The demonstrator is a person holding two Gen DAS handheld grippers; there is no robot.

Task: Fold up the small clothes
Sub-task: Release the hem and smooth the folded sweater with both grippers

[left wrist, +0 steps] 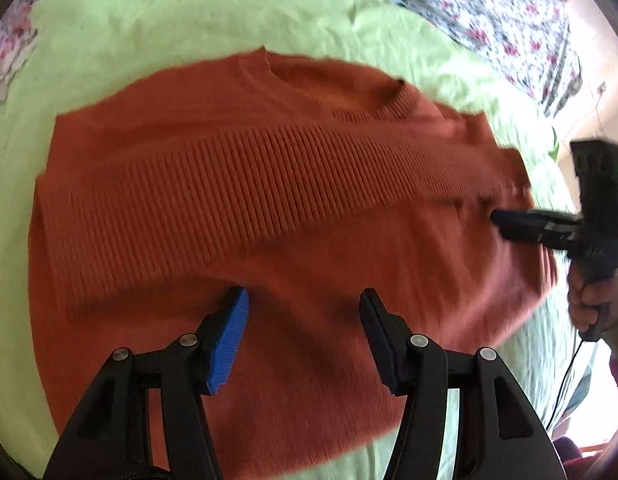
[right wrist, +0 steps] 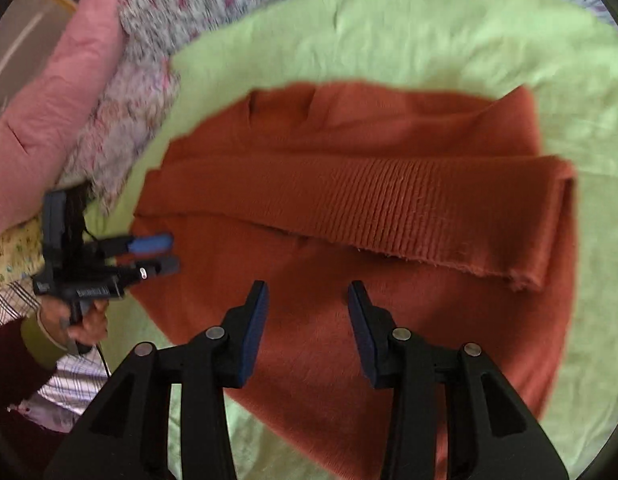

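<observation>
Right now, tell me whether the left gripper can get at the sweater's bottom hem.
Probably yes. The left gripper hangs open over the sweater, nothing lies between them, and the right gripper is off to the side.

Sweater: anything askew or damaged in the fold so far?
No damage shows. The rust-orange sweater lies flat on the green sheet, with one ribbed sleeve folded across the body at a slant rather than square to the hem. Its cuff edge looks slightly fuzzy. Both claws, left and right, are open above the fabric.
</observation>
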